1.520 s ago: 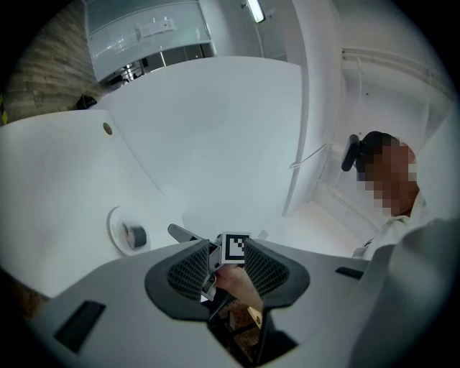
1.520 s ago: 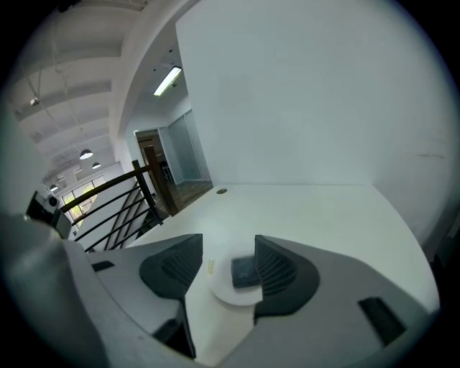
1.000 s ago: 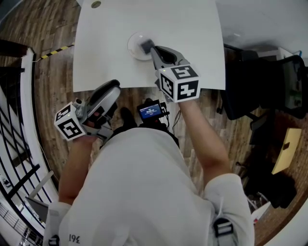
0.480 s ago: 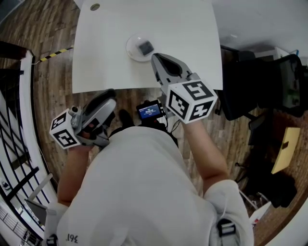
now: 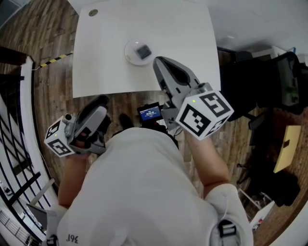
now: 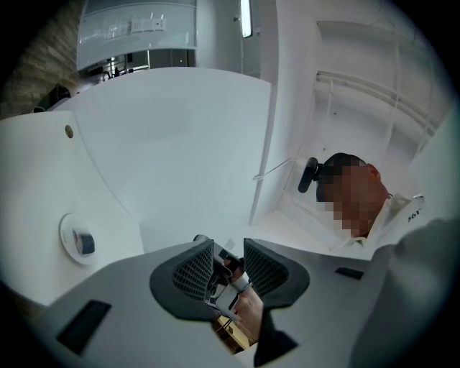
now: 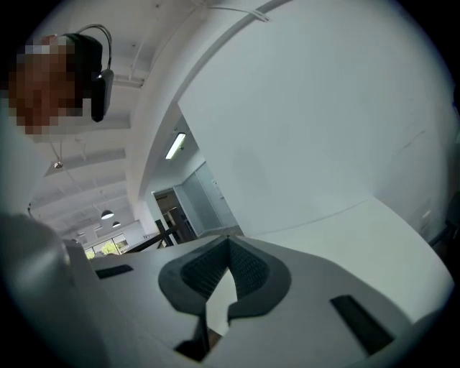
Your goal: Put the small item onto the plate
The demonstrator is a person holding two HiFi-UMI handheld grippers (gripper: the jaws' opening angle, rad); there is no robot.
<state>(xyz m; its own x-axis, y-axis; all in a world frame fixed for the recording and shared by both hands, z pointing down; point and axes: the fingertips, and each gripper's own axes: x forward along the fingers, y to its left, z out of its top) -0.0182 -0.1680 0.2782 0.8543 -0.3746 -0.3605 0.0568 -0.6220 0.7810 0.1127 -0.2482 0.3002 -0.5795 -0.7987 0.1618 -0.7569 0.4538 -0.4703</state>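
Upper centre of the head view: one small item (image 5: pixel 143 50), dark and block-like with a paler top face, lying inside one shallow white plate (image 5: pixel 129 54) on one white surface (image 5: pixel 183 33), so placed where the task asks. Judged light and stiff from its compact, squared outline, and unlikely to deform under the pads. Material and finish too small to tell, so slipperiness left open. Best taken across two opposite flat sides from above, pads kept clear of the plate's raised rim. Plate judged rigid and possibly breakable, and liable to slide on the smooth surface if nudged. Two claws in all, both apart from the item and the plate. Right claw (image 5: pixel 159 61) at centre frame, just below and right of the plate, its tips over the near part of the surface, jaws pressed together at the tips with nothing between them. Left claw (image 5: pixel 102 101) at lower left, off the surface's near edge and over the wooden floor, jaws narrowly parted and clamped on nothing, only background showing through the gap. One small round cap (image 5: pixel 93 13) near the upper-left corner of the surface, well apart from the plate. No second item or plate anywhere in view.
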